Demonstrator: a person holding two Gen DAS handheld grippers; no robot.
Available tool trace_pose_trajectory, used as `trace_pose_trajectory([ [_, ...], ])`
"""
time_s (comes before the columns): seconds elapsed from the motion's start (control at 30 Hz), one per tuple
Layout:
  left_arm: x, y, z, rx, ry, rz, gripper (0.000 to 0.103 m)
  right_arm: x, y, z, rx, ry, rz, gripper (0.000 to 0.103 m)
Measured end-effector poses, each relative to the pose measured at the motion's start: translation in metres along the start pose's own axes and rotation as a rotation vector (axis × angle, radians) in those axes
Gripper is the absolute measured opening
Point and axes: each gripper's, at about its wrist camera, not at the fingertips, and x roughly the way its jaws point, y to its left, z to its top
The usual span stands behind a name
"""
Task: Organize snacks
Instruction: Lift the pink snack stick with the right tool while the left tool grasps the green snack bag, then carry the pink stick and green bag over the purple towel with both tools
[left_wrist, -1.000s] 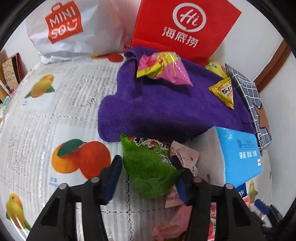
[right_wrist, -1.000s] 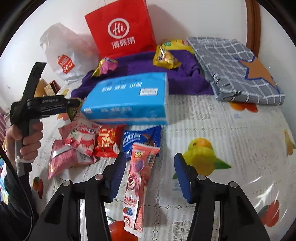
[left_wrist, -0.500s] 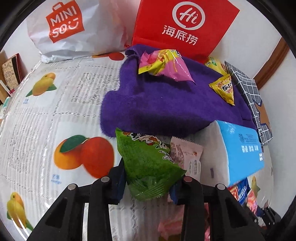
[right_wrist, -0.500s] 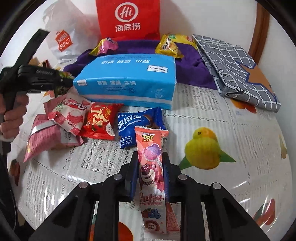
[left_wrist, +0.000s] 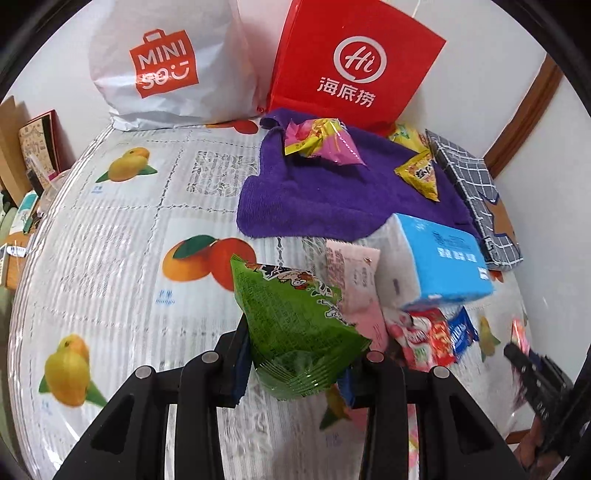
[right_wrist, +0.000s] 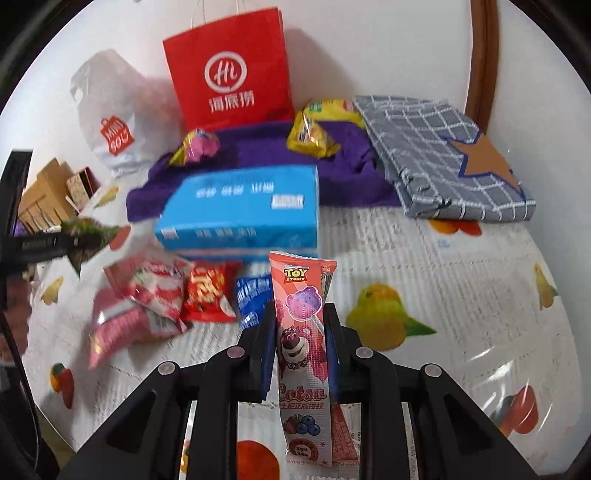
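My left gripper (left_wrist: 295, 373) is shut on a green snack packet (left_wrist: 291, 325), held clear above the tablecloth. The same packet (right_wrist: 90, 236) shows blurred at the left of the right wrist view. My right gripper (right_wrist: 300, 350) is shut on a pink Toy Story lollipop packet (right_wrist: 301, 332), which stands upright between the pads. On the cloth lie a pink packet (right_wrist: 118, 325), a red-and-white packet (right_wrist: 159, 291), a red packet (right_wrist: 208, 291) and a blue packet (right_wrist: 253, 295). A purple towel (left_wrist: 325, 192) carries a pink-yellow packet (left_wrist: 321, 142) and a yellow packet (left_wrist: 421, 173).
A blue tissue pack (right_wrist: 240, 214) lies in front of the towel. A red paper bag (right_wrist: 229, 70) and a white plastic bag (left_wrist: 166, 66) stand against the back wall. A grey checked cloth (right_wrist: 439, 162) lies at the back right. Cardboard boxes (right_wrist: 44, 199) sit at the left edge.
Both grippers went from open to shut: the left on the green packet, the right on the lollipop packet. Both packets have since been lifted off the cloth, the left one also carried sideways.
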Motion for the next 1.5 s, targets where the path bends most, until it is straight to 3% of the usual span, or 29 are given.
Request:
trace_pose_trajectory([
  [0.33, -0.028, -0.021, -0.01, 0.032, -0.007, -0.064, 0.036, -0.025, 0.01, 0.023, 0.007, -0.043, -0.014, 0.023],
  [0.67, -0.047, -0.05, 0.002, 0.08, -0.031, -0.111, 0.035, -0.037, 0.003, 0.054, 0.053, -0.059, -0.051, 0.023],
  [1.5, -0.056, -0.098, 0.084, 0.159, -0.109, -0.131, 0.036, -0.02, 0.013, 0.143, 0.029, -0.124, -0.025, 0.024],
])
